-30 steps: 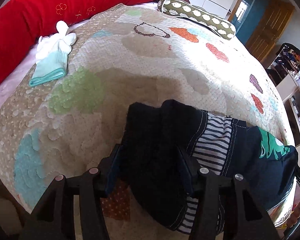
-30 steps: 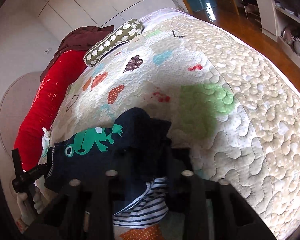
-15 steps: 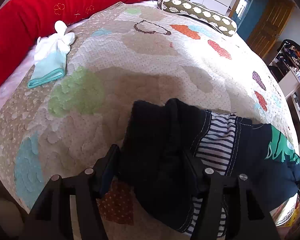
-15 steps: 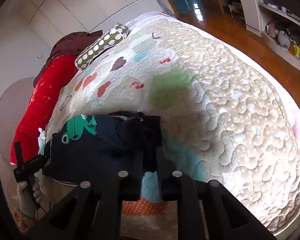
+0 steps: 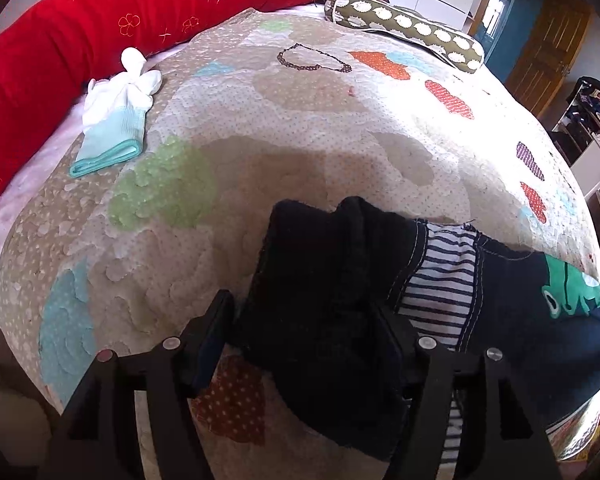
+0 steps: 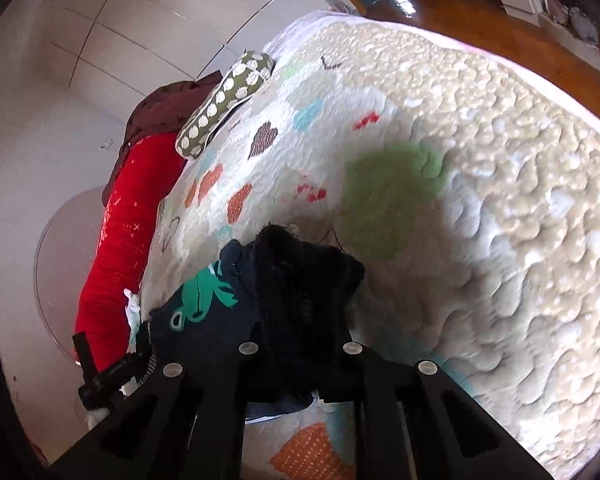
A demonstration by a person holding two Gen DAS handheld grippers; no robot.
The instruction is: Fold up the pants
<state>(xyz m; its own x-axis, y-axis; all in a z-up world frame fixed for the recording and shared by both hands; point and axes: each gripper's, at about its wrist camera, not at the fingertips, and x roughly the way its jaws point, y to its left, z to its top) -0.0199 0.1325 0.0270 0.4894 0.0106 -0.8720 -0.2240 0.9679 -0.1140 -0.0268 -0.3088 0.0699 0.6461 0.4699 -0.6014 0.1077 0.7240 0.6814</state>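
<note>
Small dark navy pants (image 5: 324,280) with a striped lining and a green frog print (image 5: 572,288) lie bunched on the quilted bed near its front edge. My left gripper (image 5: 304,320) is open, its fingers either side of the dark cloth. In the right wrist view the pants (image 6: 300,292) fill the space between the fingers of my right gripper (image 6: 300,340), which stand apart; whether they pinch the cloth I cannot tell. The frog print (image 6: 204,292) shows to the left there.
The patchwork quilt (image 5: 300,128) covers the bed. A red bolster (image 5: 100,32) lies along the far left side, a white and mint glove (image 5: 116,120) beside it, and a green patterned pillow (image 5: 404,32) at the head. Shelves and wood floor lie to the right.
My right gripper's fingers have spread from nearly closed half a second ago, and its view has tilted. My left gripper has stayed open around the pants, nearly still.
</note>
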